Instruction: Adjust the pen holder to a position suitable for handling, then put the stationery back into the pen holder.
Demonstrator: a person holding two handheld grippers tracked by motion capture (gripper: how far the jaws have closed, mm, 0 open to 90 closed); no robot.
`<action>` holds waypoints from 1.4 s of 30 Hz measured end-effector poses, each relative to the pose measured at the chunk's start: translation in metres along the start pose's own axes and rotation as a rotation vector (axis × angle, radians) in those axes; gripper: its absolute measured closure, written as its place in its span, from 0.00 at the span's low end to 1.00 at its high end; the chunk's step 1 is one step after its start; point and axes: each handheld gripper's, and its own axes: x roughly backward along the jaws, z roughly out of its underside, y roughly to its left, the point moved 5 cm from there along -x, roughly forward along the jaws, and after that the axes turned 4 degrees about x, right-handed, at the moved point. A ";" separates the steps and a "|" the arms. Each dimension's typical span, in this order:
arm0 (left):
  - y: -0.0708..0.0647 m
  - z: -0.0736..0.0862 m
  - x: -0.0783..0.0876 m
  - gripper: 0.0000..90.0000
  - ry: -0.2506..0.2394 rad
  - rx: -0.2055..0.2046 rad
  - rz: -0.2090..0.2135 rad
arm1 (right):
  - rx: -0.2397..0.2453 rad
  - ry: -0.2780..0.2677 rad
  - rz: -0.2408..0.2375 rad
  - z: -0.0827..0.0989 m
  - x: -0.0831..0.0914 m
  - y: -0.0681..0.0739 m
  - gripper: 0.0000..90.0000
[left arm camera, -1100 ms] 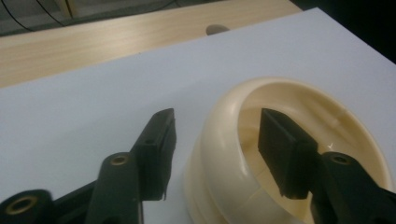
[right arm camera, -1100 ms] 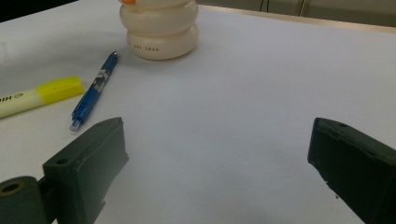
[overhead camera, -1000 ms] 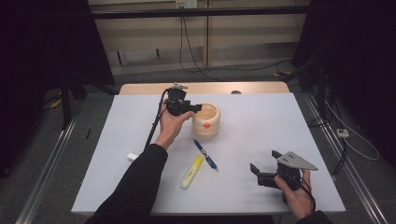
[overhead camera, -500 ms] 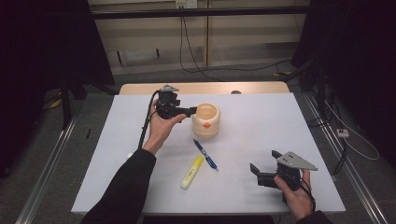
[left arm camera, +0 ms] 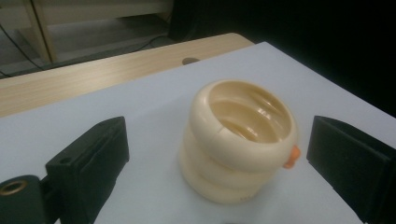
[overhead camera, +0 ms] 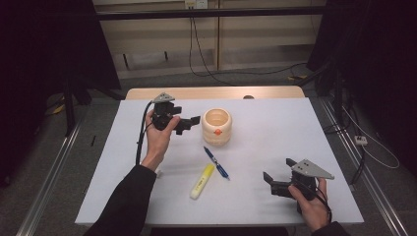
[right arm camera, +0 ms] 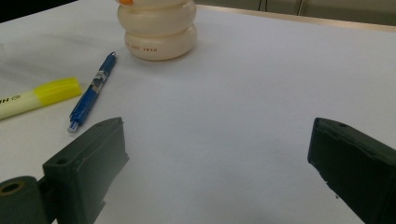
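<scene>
We work over a white matte surface (overhead camera: 275,123) with a pale wooden strip along its far edge, dark curtains at both sides. Nearest us, our right gripper (overhead camera: 275,183) rests low at the near right, its fingers spread wide with nothing between them. Just beyond it lie a yellow highlighter (overhead camera: 202,181) and a blue pen (overhead camera: 216,162), both slim plastic barrels lying flat, near each other but apart. Farther on stands the cream pen holder (overhead camera: 217,126), a glossy, ringed plastic cup with an orange beak-like knob on its side, upright and empty as far as we can see. Our left gripper (overhead camera: 189,123) hovers just beside it, its fingers having just been opening; they now stand wide, clear of the holder. We judge the holder has been set in place. Next, we need to reach back for the pen or highlighter and close squarely on its thin barrel.
</scene>
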 end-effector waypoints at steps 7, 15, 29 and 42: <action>0.003 0.008 0.019 0.06 0.026 -0.034 -0.015 | 0.000 -0.001 -0.007 -0.001 -0.002 0.000 0.05; 0.000 0.019 0.032 0.07 0.021 -0.052 -0.012 | -0.006 -0.004 -0.015 0.000 -0.001 0.000 0.05; 0.009 0.040 0.039 0.10 0.117 -0.136 -0.067 | -0.012 -0.002 -0.003 -0.001 -0.003 -0.003 0.05; 0.015 0.047 0.055 0.15 0.179 -0.162 0.014 | 0.004 0.003 -0.014 0.000 -0.003 0.000 0.05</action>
